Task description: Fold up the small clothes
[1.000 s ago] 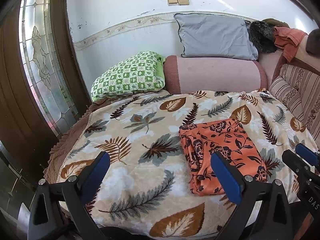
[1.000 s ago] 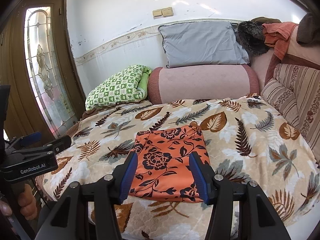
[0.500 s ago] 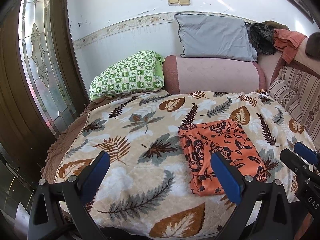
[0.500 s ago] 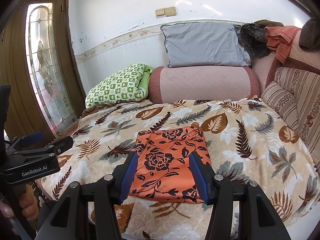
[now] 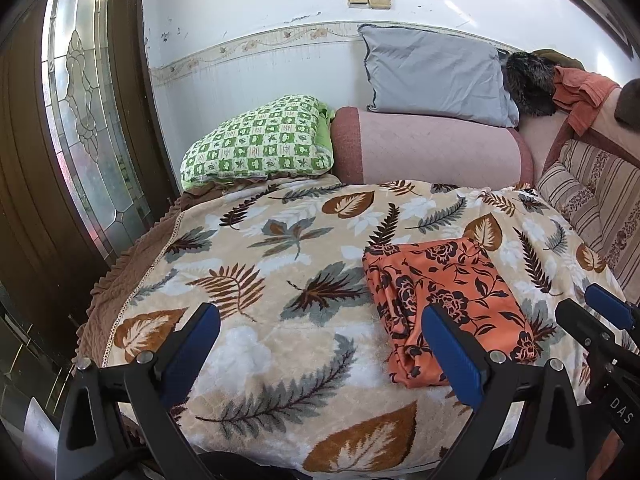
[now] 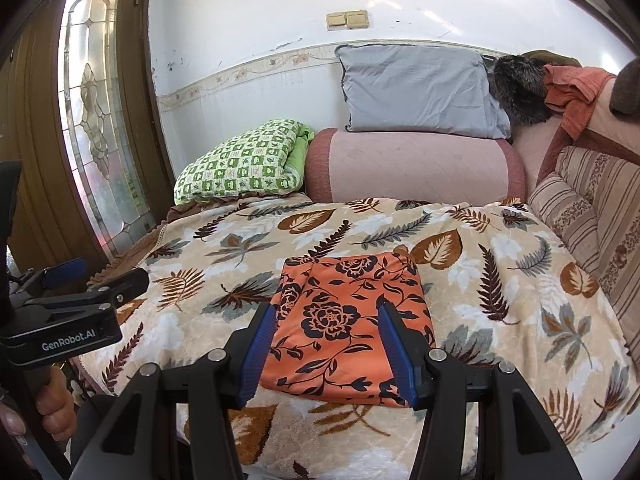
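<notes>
An orange garment with black flowers (image 6: 344, 320) lies folded into a flat rectangle on the leaf-print blanket (image 6: 500, 280). It also shows in the left wrist view (image 5: 448, 300), right of centre. My right gripper (image 6: 328, 354) is open and empty, held above the garment's near edge. My left gripper (image 5: 320, 348) is open wide and empty, over the blanket to the left of the garment. The right gripper's tips show at the right edge of the left wrist view (image 5: 596, 320).
A green checked pillow (image 5: 260, 144), a pink bolster (image 5: 432, 148) and a grey pillow (image 5: 432, 76) lie at the back by the wall. Striped cushions (image 6: 592, 208) line the right side. A glass-panelled door (image 5: 80, 128) stands at the left.
Both grippers have drawn slightly back from the bed. The folded garment has not moved.
</notes>
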### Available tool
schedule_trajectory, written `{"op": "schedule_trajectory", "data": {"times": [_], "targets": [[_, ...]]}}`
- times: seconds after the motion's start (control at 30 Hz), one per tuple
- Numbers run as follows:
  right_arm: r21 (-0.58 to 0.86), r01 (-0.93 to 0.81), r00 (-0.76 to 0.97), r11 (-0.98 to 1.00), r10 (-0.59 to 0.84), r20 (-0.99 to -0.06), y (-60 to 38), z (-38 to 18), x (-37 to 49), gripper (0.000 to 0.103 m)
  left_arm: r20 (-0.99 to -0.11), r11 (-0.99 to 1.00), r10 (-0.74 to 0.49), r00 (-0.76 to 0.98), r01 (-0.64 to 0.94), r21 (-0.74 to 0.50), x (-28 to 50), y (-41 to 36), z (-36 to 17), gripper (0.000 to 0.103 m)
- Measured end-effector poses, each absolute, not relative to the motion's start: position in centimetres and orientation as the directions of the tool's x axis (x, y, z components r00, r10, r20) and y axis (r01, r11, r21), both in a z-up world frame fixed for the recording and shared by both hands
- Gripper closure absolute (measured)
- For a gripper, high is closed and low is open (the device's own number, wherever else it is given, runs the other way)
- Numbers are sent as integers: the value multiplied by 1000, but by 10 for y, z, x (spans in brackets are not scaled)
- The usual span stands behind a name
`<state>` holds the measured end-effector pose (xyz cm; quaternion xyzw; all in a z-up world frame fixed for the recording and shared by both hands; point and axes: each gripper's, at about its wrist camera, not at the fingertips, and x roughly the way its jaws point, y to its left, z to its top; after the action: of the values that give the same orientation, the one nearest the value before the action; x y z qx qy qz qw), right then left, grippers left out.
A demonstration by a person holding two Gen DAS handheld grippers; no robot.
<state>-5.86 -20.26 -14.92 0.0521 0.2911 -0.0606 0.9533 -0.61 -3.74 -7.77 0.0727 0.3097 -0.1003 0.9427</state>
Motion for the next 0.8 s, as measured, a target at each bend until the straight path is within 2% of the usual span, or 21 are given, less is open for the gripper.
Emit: {"op": "schedule_trajectory", "data": {"times": [0.8], "targets": [[40, 103, 823, 994, -62, -565, -197, -142, -29, 46, -592, 970, -171, 787, 241, 41, 17, -40, -73, 3]]}}
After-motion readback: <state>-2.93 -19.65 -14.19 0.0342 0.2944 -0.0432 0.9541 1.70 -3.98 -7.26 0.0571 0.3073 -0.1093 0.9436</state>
